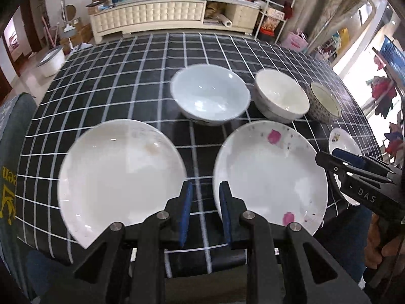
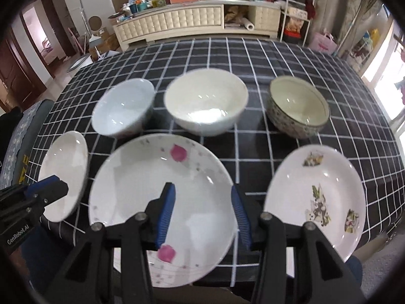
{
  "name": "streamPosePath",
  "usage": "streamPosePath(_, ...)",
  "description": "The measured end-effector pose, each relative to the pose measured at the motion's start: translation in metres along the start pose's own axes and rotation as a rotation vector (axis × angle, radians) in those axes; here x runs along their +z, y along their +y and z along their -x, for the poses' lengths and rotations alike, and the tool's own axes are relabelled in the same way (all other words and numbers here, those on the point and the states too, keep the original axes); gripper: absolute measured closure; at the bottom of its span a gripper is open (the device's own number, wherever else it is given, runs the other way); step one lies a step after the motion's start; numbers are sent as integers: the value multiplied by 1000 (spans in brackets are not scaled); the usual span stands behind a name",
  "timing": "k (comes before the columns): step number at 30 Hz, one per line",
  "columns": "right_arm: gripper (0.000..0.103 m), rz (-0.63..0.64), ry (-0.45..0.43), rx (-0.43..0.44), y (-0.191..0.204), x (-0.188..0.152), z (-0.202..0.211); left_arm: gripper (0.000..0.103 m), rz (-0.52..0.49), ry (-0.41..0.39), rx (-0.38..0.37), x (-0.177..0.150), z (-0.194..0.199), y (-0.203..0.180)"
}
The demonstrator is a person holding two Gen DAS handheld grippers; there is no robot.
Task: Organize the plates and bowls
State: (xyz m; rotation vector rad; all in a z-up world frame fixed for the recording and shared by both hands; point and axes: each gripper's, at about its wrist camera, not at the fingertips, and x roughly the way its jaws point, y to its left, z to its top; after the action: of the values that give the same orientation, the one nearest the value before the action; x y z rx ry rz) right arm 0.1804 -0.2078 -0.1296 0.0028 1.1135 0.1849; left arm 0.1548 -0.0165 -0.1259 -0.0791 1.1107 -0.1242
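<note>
Hovering beneath open right gripper: pink-petal plate.

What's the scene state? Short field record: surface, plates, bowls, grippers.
surface: black checked tablecloth
plates: three in front row, apart: plain white plate, pink-petal plate, bird-print plate
bowls: three in back row: pale blue bowl, white bowl, patterned bowl
left gripper: open, empty
right gripper: open, empty, over pink-petal plate
</note>
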Motion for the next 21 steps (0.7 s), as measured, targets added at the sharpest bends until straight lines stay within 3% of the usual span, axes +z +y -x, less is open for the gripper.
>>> streamPosePath(9, 53, -36, 30, 36, -28, -6, -16, 83, -26, 73, 13, 1, -37, -18)
streamPosePath(21, 53, -32, 103, 60, -28, -12, -40, 83, -53, 109, 21, -1, -57, -22)
